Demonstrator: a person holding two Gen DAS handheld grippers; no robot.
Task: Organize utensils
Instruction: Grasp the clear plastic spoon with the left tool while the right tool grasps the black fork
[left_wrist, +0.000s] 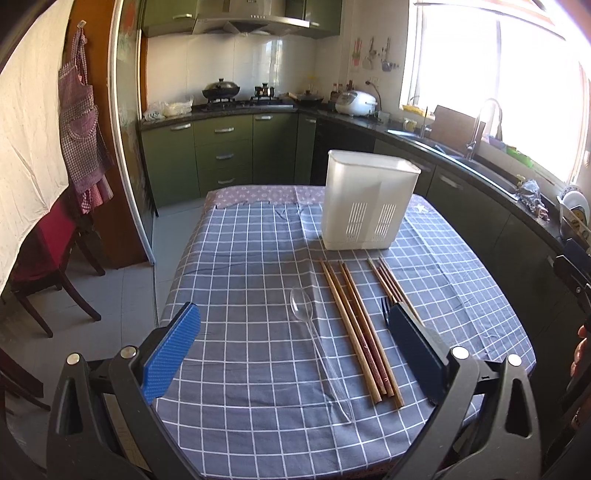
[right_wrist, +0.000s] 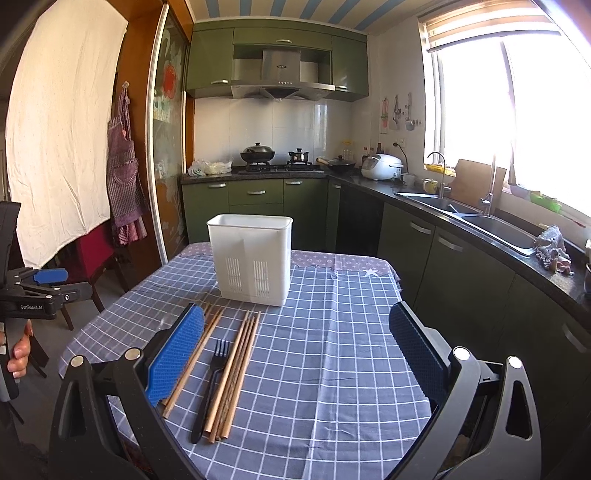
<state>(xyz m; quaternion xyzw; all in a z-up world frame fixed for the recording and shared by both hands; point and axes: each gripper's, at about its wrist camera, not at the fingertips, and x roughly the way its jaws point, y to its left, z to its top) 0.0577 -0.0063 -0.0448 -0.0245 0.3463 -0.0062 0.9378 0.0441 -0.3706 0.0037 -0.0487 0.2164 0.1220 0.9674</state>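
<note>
Both tools wide apart, empty | chopsticks (left_wrist: 360, 328) between left tool (left_wrist: 295, 339) fingers | fork (right_wrist: 210, 387) near right tool (right_wrist: 306, 354)

Bench (left_wrist: 236, 258) in front of me, covered by a grey-blue checked cloth (right_wrist: 332, 350); a patterned mauve strip (left_wrist: 258, 194) shows at the far edge. I see a white slotted utensil caddy (left_wrist: 365, 201) standing upright toward the back. Nearer, lying flat and roughly parallel: a clear plastic spoon (left_wrist: 314, 332), brown chopsticks (left_wrist: 360, 328) in bundles, a black fork (right_wrist: 210, 387) between two bundles.
</note>
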